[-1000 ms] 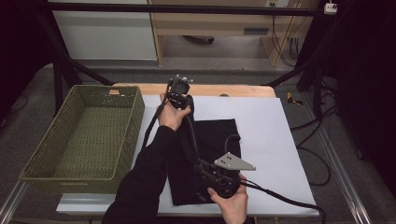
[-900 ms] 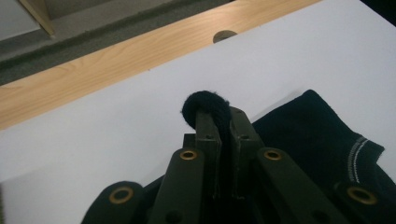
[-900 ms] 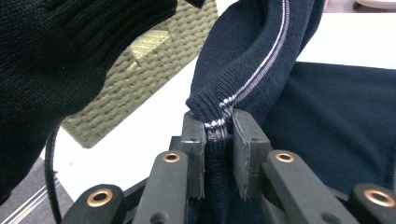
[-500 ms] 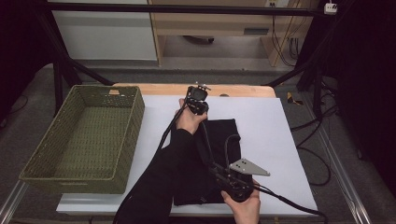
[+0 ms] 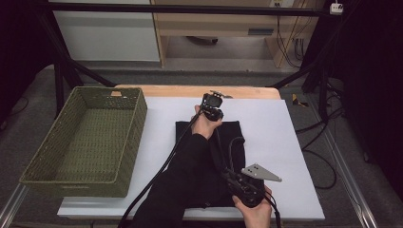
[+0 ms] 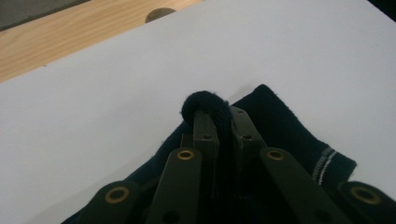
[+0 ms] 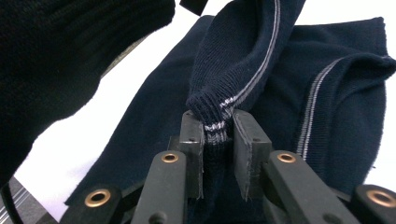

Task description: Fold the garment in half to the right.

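My white table (image 5: pixel 294 142) carries a green woven basket (image 5: pixel 85 137), empty, well to the left of the dark navy garment (image 5: pixel 233 133) spread flat at the middle. I judge the folding barely begun: nothing is doubled over yet, and the basket waits. My left gripper (image 6: pixel 219 116) pinches the garment's far edge; my right gripper (image 7: pixel 218 126) is clamped on its striped ribbed hem (image 7: pixel 212 119) at the near edge, lifted.

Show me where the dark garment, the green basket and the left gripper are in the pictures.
dark garment (image 7: pixel 327 88), right gripper view, on the flat knit beside the pale stripe.
green basket (image 5: pixel 129 142), high view, on its right wall.
left gripper (image 6: pixel 223 122), left gripper view, between the jaw tips pinching cloth.
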`<state>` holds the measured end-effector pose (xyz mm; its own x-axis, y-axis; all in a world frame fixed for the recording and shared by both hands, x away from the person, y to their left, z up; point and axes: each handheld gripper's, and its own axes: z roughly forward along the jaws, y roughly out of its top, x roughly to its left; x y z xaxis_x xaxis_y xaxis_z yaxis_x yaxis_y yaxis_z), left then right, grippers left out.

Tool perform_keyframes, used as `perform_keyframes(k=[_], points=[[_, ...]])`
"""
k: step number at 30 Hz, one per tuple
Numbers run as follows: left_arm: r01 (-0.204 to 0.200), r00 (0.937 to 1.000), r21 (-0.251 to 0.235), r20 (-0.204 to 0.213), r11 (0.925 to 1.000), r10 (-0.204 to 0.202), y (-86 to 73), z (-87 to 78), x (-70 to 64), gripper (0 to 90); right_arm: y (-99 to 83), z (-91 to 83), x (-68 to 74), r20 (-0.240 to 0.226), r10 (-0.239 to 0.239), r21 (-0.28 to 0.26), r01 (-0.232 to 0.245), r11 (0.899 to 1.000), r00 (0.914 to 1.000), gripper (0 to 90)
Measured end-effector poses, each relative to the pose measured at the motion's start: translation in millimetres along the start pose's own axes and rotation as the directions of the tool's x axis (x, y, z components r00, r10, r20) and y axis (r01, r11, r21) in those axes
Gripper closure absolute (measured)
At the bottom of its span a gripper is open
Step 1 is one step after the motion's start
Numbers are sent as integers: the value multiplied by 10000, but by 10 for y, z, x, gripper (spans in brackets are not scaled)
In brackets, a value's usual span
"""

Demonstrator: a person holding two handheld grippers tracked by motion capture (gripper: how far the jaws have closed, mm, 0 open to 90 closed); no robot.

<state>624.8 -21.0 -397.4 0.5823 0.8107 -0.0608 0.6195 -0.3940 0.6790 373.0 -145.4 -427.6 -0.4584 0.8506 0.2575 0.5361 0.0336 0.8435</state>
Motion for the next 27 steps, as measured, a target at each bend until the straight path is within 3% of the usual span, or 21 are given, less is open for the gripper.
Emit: perform_keyframes(k=[4,6,8,10,13,17,18,20,22,27], points=[[156,9966,-659,817,9977,-102,-37,83,-24,721,-40,-11,-95,612,133,199,-146,9997,9980,748],[34,9934,-1028,1146,9947,85,-50,89,-45,644,-80,-30,-157,967,69,244,-93,9997,9953,757],[30,9909,-1297,1339,9915,145,-57,51,-48,505,-136,-73,-234,1369,-34,213,5,9998,9906,693],[17,9887,-1448,1487,9895,200,-82,-38,-22,464,-180,-140,-332,1489,-56,46,50,10000,9888,599],[-142,9891,-1733,1419,9848,392,-150,-219,57,362,-153,-213,-444,1105,-155,-97,167,9998,9938,503],[64,9885,-2067,1491,9784,250,-270,-399,158,260,-17,-231,-522,498,-423,-112,430,9990,9979,397],[183,9900,-2173,1405,9759,127,-383,-534,231,223,34,-215,-538,299,-475,-68,477,9988,9984,369],[271,9888,-2210,1494,9749,64,-439,-591,262,184,74,-197,-552,152,-518,-31,518,9987,9985,344],[518,9836,-2350,1800,9706,-89,-637,-748,343,150,173,-130,-579,-81,-690,174,691,9975,9976,296],[454,9850,-2454,1723,9684,-25,-960,-960,437,80,259,-13,-641,-136,-788,505,794,9956,9968,224]])
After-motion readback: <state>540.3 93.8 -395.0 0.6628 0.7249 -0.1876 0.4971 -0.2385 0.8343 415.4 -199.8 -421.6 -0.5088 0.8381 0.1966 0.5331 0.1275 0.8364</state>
